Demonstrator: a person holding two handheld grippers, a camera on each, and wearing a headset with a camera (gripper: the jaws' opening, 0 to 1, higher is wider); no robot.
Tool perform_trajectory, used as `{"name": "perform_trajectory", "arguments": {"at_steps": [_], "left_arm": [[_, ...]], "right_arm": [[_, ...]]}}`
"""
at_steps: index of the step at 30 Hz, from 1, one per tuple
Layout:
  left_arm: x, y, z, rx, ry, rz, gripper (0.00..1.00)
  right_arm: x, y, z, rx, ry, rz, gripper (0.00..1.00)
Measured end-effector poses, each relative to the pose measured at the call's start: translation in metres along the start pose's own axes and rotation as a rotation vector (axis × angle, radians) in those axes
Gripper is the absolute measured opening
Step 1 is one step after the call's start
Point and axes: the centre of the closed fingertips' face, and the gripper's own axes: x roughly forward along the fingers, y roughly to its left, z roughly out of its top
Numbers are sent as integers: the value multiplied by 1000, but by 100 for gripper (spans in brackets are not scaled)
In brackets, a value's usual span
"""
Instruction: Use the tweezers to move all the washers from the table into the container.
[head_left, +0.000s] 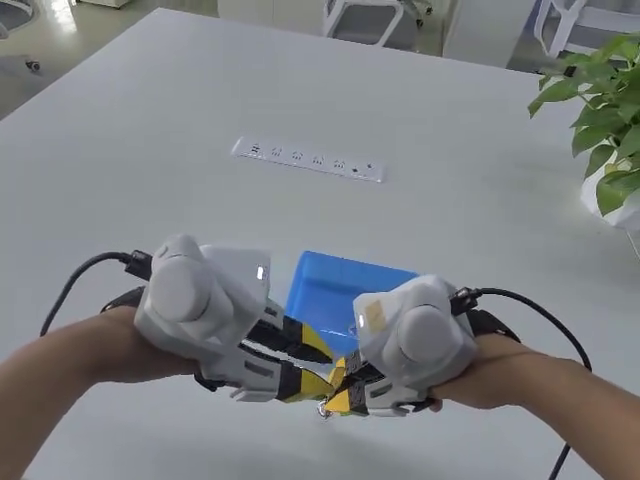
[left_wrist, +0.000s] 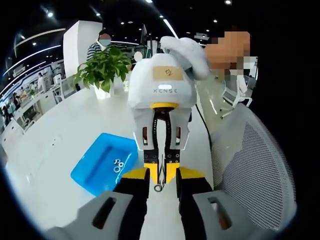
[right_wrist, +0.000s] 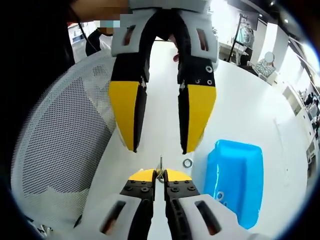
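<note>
Washers (left_wrist: 118, 165) are lying in the blue container (right_wrist: 240, 165), and one loose washer (right_wrist: 187, 163) is sitting on the white table (right_wrist: 240, 95) just on the near side of the container's wall. The right gripper (right_wrist: 160, 176) is pinching the tweezers (right_wrist: 161, 167) tight between its jaws, with the tool's long axis running leftward along those jaws toward the left gripper (right_wrist: 160, 148). The thin tip is sticking out only a little (too fine to tell whether its two legs are together or apart). The left gripper is facing it from the scene's left with its jaws spread wide and holding nothing. Its yellow pads (right_wrist: 200, 110) are standing on either side of the line of the tweezers.

The relation that matters is that the loose washer is lying a little to the far side of the tip, between the tip and the container, and is not touching the tip. The right gripper is carrying the tool and is the closer one to the washer. The coming move probably calls for a small shift of the tip toward the far side. The container is waiting just beyond the washer.
</note>
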Motion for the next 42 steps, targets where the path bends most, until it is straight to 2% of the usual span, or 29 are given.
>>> {"name": "perform_trajectory", "arguments": {"at_steps": [6, 9, 18, 26, 33, 39, 42], "left_arm": [[-18, 9, -5, -58, -50, 71, 42], [-29, 15, -11, -90, -62, 114, 53], [-45, 22, -17, -143, -88, 183, 71], [-50, 20, -18, -162, -97, 206, 76], [-55, 21, -15, -183, -112, 230, 83], [-57, 25, -16, -192, -118, 242, 87], [-58, 26, -17, -188, -117, 242, 88]], "right_arm": [[-12, -3, 8, -6, -1, -1, 7], [-21, -6, 12, -9, -5, -9, 7], [-44, -16, 21, -13, -3, -20, 7], [-60, -31, 24, -17, -3, -46, 7], [-75, -51, 27, -20, -11, -85, 7], [-78, -70, 21, -19, -2, -124, 7], [-74, -81, 16, -21, 6, -147, 7]]}}
